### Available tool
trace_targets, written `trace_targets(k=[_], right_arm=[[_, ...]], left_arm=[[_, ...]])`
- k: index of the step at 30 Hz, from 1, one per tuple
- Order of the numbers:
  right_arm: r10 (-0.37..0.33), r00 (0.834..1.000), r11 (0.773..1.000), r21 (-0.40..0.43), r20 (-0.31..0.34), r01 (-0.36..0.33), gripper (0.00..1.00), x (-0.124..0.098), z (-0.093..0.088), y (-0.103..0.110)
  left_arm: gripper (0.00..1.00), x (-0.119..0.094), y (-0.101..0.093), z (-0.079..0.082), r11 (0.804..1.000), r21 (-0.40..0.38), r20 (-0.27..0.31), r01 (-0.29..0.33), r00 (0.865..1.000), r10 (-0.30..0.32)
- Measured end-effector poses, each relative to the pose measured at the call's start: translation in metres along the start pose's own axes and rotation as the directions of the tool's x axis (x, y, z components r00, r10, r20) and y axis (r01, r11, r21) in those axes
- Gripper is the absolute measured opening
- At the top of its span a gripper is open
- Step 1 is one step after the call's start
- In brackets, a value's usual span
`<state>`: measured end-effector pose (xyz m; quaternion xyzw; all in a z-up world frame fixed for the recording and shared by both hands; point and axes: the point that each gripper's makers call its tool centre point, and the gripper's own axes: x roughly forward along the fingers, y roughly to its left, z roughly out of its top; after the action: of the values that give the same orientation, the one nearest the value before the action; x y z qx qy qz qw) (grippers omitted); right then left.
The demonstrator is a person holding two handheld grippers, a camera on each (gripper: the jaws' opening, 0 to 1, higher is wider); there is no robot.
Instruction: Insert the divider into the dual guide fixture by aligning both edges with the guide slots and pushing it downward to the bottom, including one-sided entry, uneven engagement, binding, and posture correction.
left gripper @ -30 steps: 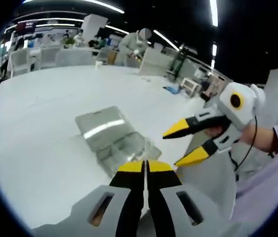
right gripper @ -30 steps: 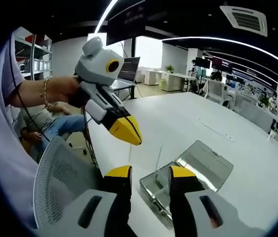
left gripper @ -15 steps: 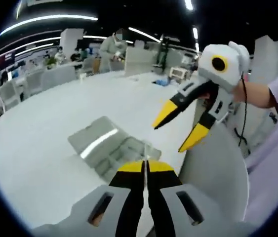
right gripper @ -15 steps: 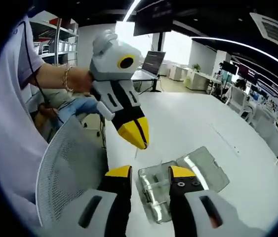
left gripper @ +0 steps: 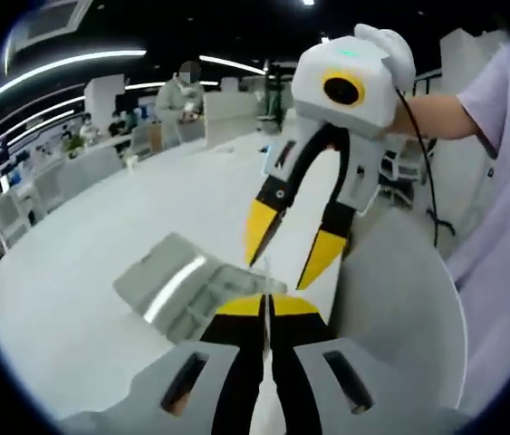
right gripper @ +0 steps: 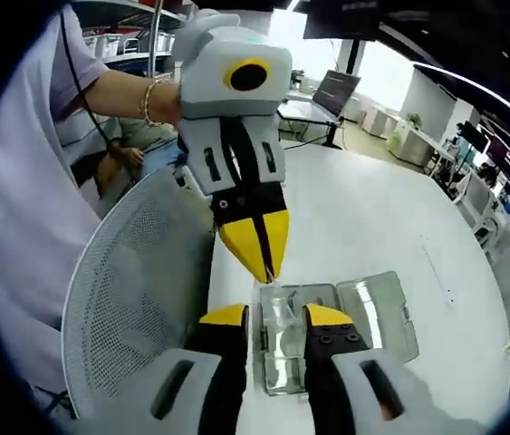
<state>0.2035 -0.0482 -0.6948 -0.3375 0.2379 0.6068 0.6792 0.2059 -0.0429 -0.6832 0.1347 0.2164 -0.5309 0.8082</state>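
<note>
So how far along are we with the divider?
The clear box lies open on the table. The left gripper, shut, holds what looks like the thin divider above it; the right gripper is open alongside. Not yet done: aligning both edges and pushing it down.

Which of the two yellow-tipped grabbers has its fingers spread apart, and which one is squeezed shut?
The right gripper, on the white box with the round yellow eye, has its fingers spread apart. The left gripper is squeezed shut, its yellow tips pressed together over the clear plastic box.
</note>
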Motion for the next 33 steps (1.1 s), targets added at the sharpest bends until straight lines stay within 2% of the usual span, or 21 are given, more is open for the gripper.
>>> trace_targets(k=[3,7,11,19,33], right_arm=[[0.024,1.0,1.0,-0.018,-0.019,-0.024,0.1,0.001,-0.003,-0.002],[0.074,0.996,0.996,-0.042,-0.042,-0.075,0.07,0.003,-0.007,0.003],[0.131,0.986,0.987,-0.076,-0.1,-0.139,0.05,0.003,-0.014,0.012],[0.161,0.979,0.981,-0.087,-0.123,-0.172,0.02,0.005,-0.018,0.016],[0.164,0.975,0.977,-0.112,-0.152,-0.182,0.0,0.005,-0.016,0.018]], left_arm=[[0.0,0.003,-0.004,0.001,1.0,0.012,-0.008,0.007,1.0,-0.007],[0.0,0.006,-0.009,0.003,1.0,0.028,-0.01,0.014,1.0,-0.013],[0.0,0.011,-0.014,0.006,0.998,0.05,-0.019,0.031,0.999,-0.03],[0.0,0.017,-0.02,0.007,0.995,0.082,-0.038,0.05,0.998,-0.047],[0.0,0.017,-0.02,0.001,0.993,0.103,-0.067,0.056,0.997,-0.049]])
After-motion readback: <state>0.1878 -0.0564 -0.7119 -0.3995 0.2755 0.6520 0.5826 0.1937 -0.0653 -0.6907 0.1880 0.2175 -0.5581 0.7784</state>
